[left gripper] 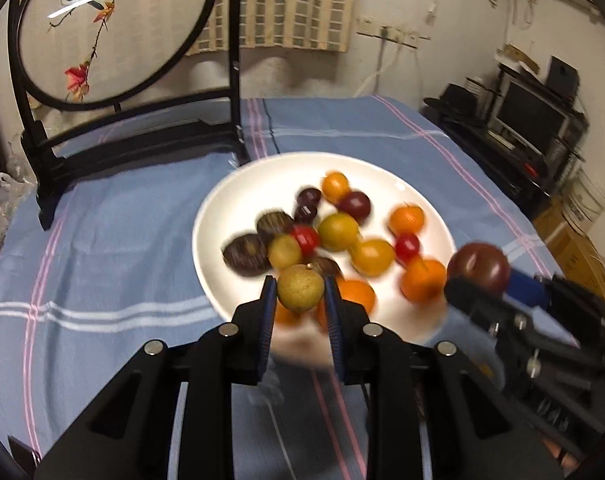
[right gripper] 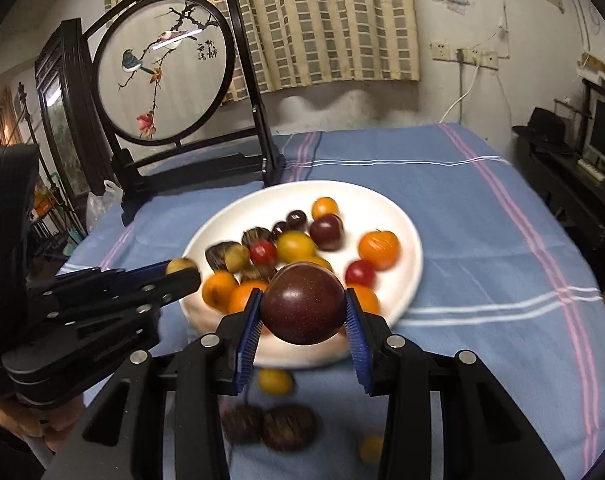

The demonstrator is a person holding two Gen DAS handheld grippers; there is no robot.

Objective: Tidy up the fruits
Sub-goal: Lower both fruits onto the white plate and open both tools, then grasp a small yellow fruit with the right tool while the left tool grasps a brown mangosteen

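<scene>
Left gripper point(left gripper: 300, 294) low centre, clamped on small greenish fruit point(left gripper: 300, 288); right gripper point(right gripper: 302, 312) pinching dark plum point(right gripper: 300, 304); both above white plate point(right gripper: 406, 240), likely for sorting.

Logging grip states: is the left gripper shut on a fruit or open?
Shut on a fruit: the left gripper has both pads pressed against a small yellow-green fruit, held above the white plate.
</scene>
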